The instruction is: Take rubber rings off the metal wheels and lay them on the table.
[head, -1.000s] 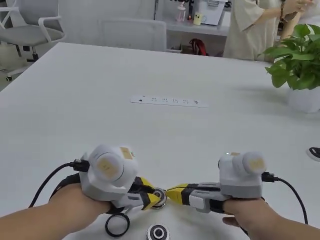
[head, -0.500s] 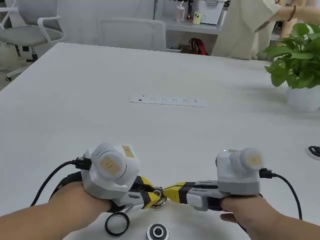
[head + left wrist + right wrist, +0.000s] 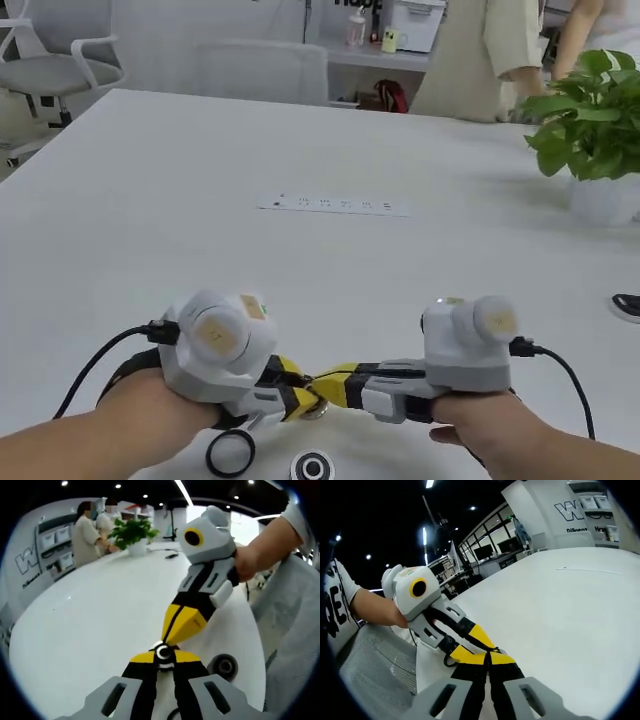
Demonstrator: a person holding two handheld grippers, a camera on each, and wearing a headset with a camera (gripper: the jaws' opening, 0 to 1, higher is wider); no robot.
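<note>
**A:** ok so what's right at the near edge of the counter (image 3: 180,200)?

**B:** a loose black rubber ring (image 3: 209,456) lying flat, close under the left gripper (image 3: 303,402). next to it there's a second wheel (image 3: 313,467), also flat on the counter, and it looks like its black ring is on it. the ring and that wheel are near each other but not touching.

**A:** and the grippers themselves?

**B:** just behind those two. the left gripper has its jaws clenched on a metal wheel (image 3: 163,651), gripped right at the yellow tips. can't tell if it's lifted or resting on the counter. the right gripper (image 3: 167,636) comes in from the opposite side, pretty much tip to tip. its yellow jaws are pressed together right at the wheel's rim. whether there's any rubber pinched between them, no idea, too small to make out.

**A:** anything further out?

**B:** a white power strip (image 3: 332,205) in the middle of the counter, well apart from the work. at the far right there's a leafy green plant (image 3: 590,110) in a white pot (image 3: 605,198). past the counter there's an office chair (image 3: 60,60) on the left and a person (image 3: 480,50) in a light top standing at the back.
</note>
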